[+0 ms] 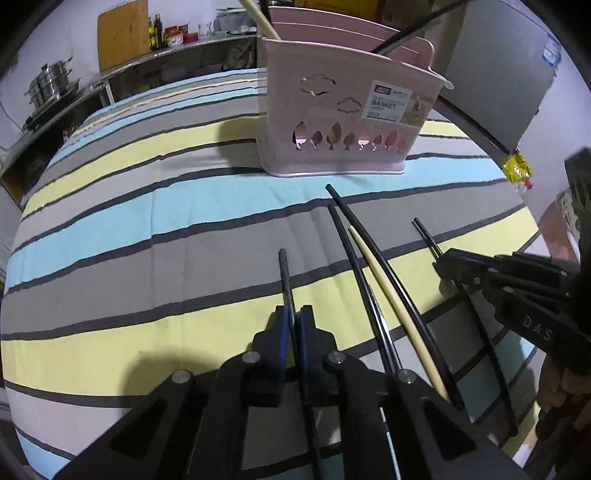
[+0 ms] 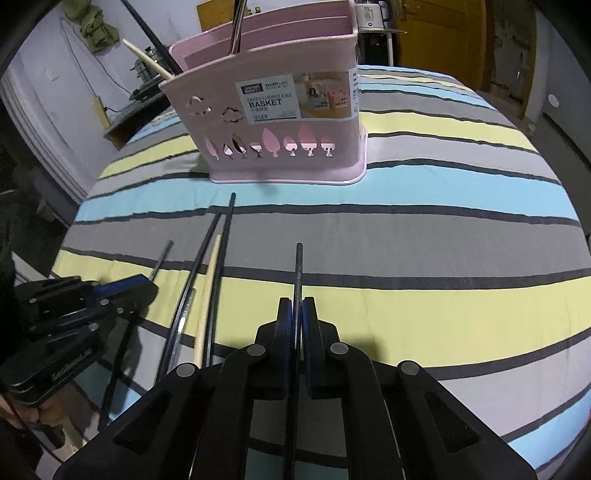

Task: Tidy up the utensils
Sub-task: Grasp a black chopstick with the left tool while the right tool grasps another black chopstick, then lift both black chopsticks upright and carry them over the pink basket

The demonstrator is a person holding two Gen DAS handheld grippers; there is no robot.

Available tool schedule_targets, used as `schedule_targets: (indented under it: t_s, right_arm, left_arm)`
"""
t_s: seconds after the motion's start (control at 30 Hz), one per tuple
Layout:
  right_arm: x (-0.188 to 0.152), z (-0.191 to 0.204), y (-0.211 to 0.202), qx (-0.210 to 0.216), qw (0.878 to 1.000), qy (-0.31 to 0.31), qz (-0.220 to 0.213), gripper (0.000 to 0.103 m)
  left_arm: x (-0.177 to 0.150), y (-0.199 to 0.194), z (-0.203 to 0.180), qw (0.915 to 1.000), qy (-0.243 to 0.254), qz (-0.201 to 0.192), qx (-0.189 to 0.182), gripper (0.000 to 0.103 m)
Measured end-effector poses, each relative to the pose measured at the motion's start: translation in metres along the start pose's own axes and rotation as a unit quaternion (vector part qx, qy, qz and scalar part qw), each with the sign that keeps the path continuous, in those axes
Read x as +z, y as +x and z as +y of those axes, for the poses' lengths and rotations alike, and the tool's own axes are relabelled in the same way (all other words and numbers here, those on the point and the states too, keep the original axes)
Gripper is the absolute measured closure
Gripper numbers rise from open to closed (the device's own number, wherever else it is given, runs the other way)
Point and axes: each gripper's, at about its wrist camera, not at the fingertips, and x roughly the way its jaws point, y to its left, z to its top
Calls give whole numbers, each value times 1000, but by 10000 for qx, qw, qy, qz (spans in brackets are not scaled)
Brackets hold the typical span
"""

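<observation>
- Sorting under way: a pink basket (image 1: 343, 122) stands upright at the far side of the striped cloth (image 1: 129, 229), with a few utensils already in it.
- Stored so far: one pale chopstick (image 2: 147, 59) and one black chopstick (image 2: 155, 40) lean out of the basket's left end; a metal piece (image 2: 236, 29) rises from a middle compartment, its kind too unclear to tell.
- Left on the cloth: a loose group of three between the two grippers, near side — two black sticks (image 1: 354, 254) and one pale stick (image 1: 391, 306), lying close together, roughly parallel, tips toward the basket.
- In hand, left: left gripper (image 1: 293, 325), fingers narrow, clamped on a dark chopstick (image 1: 284, 273) whose tip juts out toward the basket.
- In hand, right: right gripper (image 2: 297, 317), fingers likewise narrow, pinching a dark chopstick (image 2: 298, 266) that points toward the basket.
- Pose, left: aimed steeply down at the cloth, low over the near yellow stripe, left of the loose group.
- Pose, right: aimed steeply down as well, right of the loose group; a hand (image 1: 561, 398) shows behind its body.
- Judgement: about the middle of the task; two sticks gripped and not yet carried over, three more to collect after.
- Basket stands well apart from both grippers, so each held stick has to be lifted and tipped upright before it drops in.
</observation>
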Motion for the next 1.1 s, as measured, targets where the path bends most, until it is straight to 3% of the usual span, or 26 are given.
schedule_targets:
  t_s: [0.73, 1.1]
  right_arm:
    - [31, 21, -101, 420, 9892, -130, -1395, 98]
    - [27, 26, -125, 384, 9847, -134, -1694, 98]
  left_arm:
    - [40, -102, 4, 9920, -56, -1234, -278, 98]
    - [36, -128, 11, 9860, -135, -1624, -361, 98]
